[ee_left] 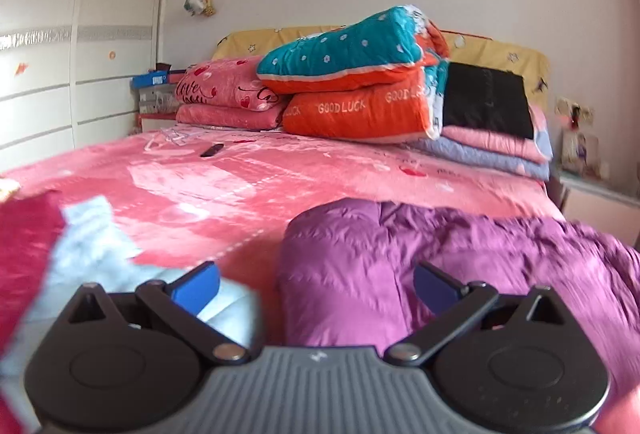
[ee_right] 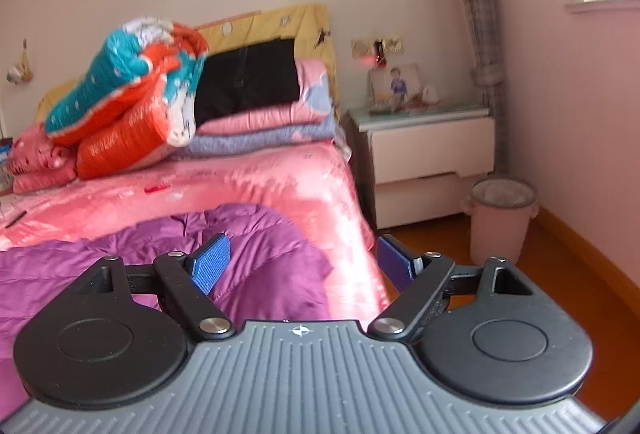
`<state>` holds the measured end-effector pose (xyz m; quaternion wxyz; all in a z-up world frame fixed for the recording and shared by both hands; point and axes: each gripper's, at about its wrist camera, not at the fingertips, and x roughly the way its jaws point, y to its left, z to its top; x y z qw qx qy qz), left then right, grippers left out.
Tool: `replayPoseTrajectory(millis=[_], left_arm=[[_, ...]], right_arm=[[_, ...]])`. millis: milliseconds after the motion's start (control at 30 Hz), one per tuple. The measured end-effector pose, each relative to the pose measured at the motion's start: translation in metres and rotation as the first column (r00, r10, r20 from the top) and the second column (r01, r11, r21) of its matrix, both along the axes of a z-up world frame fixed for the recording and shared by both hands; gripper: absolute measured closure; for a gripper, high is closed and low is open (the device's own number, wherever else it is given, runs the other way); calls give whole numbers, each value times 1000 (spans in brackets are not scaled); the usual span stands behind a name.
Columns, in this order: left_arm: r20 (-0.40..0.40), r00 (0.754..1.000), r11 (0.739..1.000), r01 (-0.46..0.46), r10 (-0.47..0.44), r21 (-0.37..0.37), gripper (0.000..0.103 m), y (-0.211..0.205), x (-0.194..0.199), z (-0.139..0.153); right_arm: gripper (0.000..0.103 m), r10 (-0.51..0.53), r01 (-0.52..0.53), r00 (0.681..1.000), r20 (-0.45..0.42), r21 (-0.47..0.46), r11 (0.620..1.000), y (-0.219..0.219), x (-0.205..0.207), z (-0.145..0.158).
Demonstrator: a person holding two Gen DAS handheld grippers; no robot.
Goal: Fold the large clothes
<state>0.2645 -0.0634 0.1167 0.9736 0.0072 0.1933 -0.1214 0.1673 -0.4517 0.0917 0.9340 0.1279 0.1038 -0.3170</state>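
A puffy purple quilted garment [ee_left: 440,258] lies on the pink bedspread [ee_left: 248,186] near the bed's front edge. My left gripper [ee_left: 316,286] hovers just above its left end, jaws wide apart, blue pads clear of the fabric. In the right wrist view the same purple garment [ee_right: 160,258] spreads to the left and centre. My right gripper [ee_right: 304,262] is open over its right end near the bed's side edge, with nothing pinched between its pads.
Dark red cloth [ee_left: 24,254] and pale blue cloth [ee_left: 92,254] lie left of the garment. Folded quilts [ee_left: 360,90] and a black item [ee_left: 486,100] are stacked at the headboard. A small dark object [ee_left: 211,150] lies mid-bed. A nightstand [ee_right: 428,158] and pink bin [ee_right: 500,218] stand right of the bed.
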Motion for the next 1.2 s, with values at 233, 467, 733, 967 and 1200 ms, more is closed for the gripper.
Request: replayPoseTrajectory(millis=[233,467,733,967,1200], left_arm=[[-55,998,1000,9,-8,24,1,31,-114,27],[-95,995,1000,26,-26,0,1,42,-239,40],[-121,990,995,82,-75,55,1,42,-358,56],[-75,996,996,60,-55,59,1,52,-418,90],[-9,1000,994,13,-12,107,1,58,-450,115]], right_arm=[[2,19,-19,1000,13,-3,1000,54,-121,30],[2,37,-36,999,-35,29,999,137,-243,44],[2,85,-83,995,-55,35,996,220,-353,67],[2,113,-113,993,-18,-20,993,257,-411,107],[1,174,-173,985,13,-91,981,285,-431,139]])
